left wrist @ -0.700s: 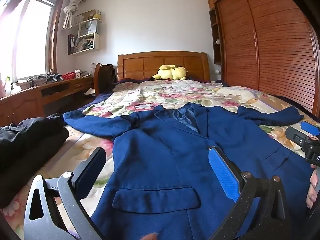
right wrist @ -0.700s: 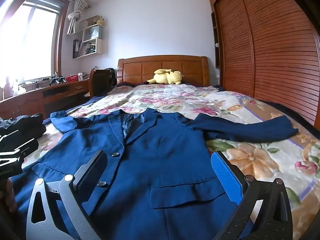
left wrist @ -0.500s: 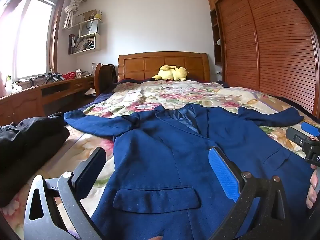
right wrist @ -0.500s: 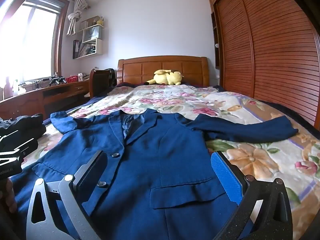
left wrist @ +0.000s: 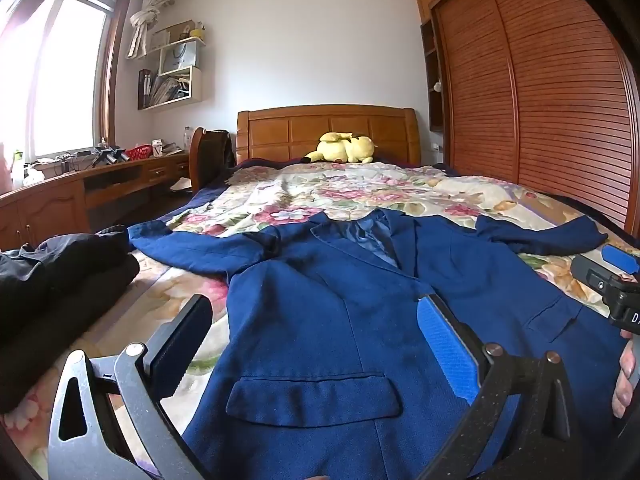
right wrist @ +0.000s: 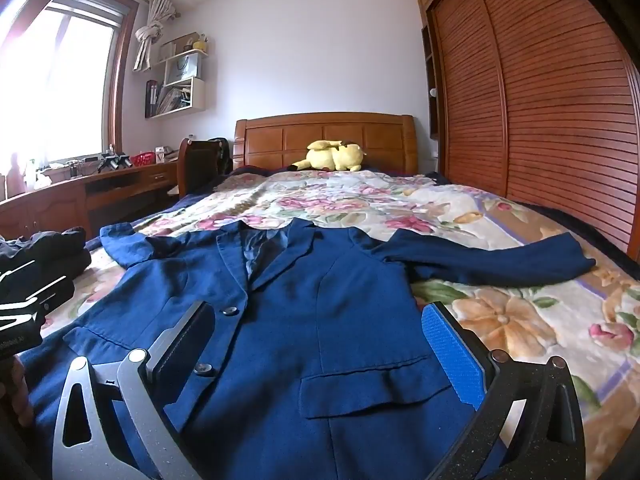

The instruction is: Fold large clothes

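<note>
Blue blazer (left wrist: 328,320) lies flat under both wide-spread grippers.

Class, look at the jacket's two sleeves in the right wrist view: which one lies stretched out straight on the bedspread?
The right-hand sleeve of the blue jacket: it extends fully sideways over the floral bedspread, while the left-hand sleeve looks short and bunched.

Navy blazer (left wrist: 340,320) lies flat, front up, on floral bedspread (right wrist: 500,320), directly ahead of both claws. Lapels open w/ lining showing, 2 dark buttons, flap pockets nearest claws. Sleeves spread out to left & right, collar at far end.
</note>
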